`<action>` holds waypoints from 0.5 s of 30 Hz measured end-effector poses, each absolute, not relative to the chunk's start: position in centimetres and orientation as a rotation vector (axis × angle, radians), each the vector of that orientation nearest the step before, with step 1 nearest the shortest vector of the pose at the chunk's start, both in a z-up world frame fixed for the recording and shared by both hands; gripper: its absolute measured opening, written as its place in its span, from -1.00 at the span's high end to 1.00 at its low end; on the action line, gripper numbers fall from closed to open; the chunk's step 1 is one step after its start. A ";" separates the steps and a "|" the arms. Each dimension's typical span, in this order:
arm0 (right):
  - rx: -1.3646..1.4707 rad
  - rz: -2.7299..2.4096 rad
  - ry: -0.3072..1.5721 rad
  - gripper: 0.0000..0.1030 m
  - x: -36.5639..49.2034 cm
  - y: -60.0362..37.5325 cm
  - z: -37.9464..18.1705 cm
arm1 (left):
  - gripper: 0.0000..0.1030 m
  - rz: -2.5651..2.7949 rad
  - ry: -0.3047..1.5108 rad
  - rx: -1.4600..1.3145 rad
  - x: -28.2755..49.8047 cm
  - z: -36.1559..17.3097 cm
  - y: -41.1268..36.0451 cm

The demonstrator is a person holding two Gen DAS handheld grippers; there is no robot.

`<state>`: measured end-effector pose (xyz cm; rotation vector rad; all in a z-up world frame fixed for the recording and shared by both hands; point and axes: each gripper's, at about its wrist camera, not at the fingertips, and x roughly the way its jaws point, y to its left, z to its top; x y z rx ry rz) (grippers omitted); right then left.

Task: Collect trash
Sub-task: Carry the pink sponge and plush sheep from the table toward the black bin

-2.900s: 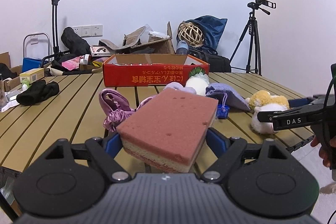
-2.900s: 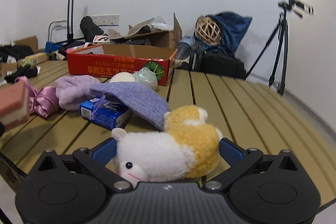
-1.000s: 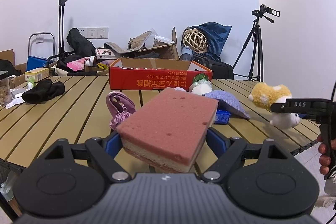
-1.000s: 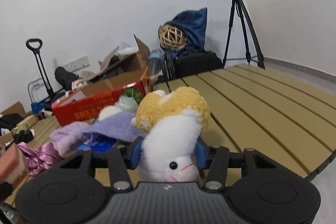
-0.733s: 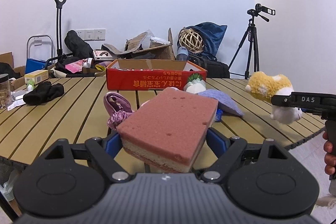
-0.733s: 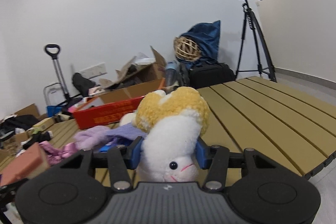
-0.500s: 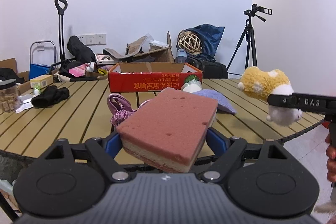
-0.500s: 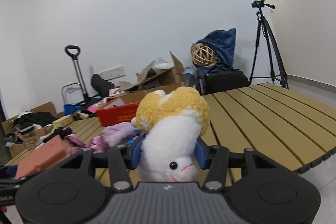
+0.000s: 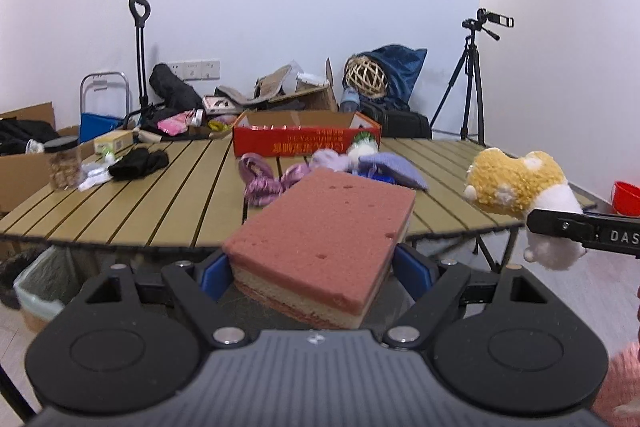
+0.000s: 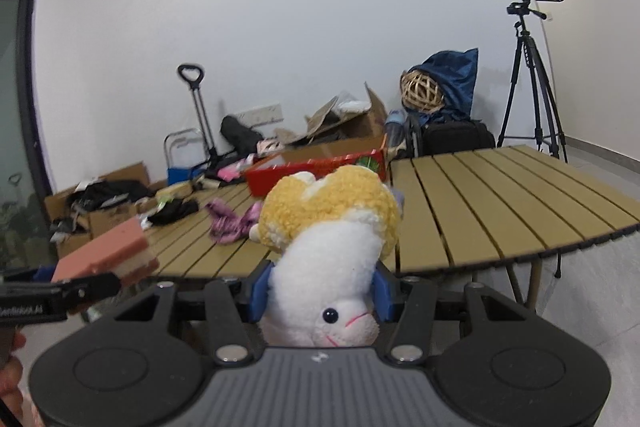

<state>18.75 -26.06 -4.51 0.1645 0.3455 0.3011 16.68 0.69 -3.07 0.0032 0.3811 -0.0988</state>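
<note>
Pink sponge (image 9: pixel 320 231) clamped between left fingers (image 9: pixel 214 269); plush toy (image 10: pixel 332 247) clamped between right fingers (image 10: pixel 260 287). Soft plush could slip free mid-carry.

Pink-topped sponge (image 9: pixel 320 239): porous foam, matt, pitted with small holes, cream layer beneath. Plush toy (image 10: pixel 332 243): fluffy pile cloth, yellow curly fleece over white, glossy bead eye. Table (image 9: pixel 168 195): slatted top, smooth satin tan finish, wood-like. Red box (image 9: pixel 306 139): printed cardboard, raw brown inside. Left gripper (image 9: pixel 320 269) and right gripper (image 10: pixel 320 293): matt black plastic bodies, ribbed grey housing, shiny metal screws, smooth blue pads. Purple ribbon (image 9: pixel 260 181): shiny satin-like cloth.
</note>
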 end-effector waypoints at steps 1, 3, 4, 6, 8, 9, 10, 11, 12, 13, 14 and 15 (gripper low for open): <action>0.162 0.308 0.359 0.03 17.8 -26.0 -4.6 | -0.63 -0.098 0.391 0.006 15.8 -3.2 0.7; 0.153 0.323 0.386 0.03 15.9 -25.9 -4.8 | -0.63 -0.099 0.407 0.010 13.9 -3.5 0.9; 0.147 0.330 0.399 0.03 15.0 -25.8 -4.9 | -0.63 -0.099 0.414 0.014 13.0 -3.6 0.9; 0.138 0.342 0.426 0.03 13.2 -25.7 -5.2 | -0.63 -0.095 0.427 0.023 11.4 -3.8 1.0; 0.137 0.353 0.454 0.03 11.8 -25.6 -5.5 | -0.63 -0.093 0.440 0.024 10.2 -4.0 1.1; 0.137 0.360 0.470 0.03 11.1 -25.5 -5.7 | -0.63 -0.092 0.448 0.025 9.6 -4.0 1.2; 0.136 0.366 0.482 0.03 10.5 -25.4 -5.8 | -0.63 -0.090 0.455 0.025 9.0 -4.1 1.3; 0.135 0.370 0.493 0.03 9.9 -25.4 -6.0 | -0.63 -0.088 0.463 0.025 8.4 -4.1 1.4; 0.136 0.376 0.506 0.03 9.4 -25.3 -6.1 | -0.63 -0.085 0.471 0.025 8.0 -4.2 1.5; 0.138 0.382 0.520 0.03 8.9 -25.2 -6.3 | -0.63 -0.083 0.481 0.026 7.5 -4.3 1.6; 0.139 0.390 0.535 0.03 8.3 -25.1 -6.5 | -0.63 -0.083 0.492 0.027 7.1 -4.4 1.7; 0.138 0.396 0.550 0.03 7.8 -24.9 -6.8 | -0.63 -0.083 0.503 0.029 6.7 -4.5 1.7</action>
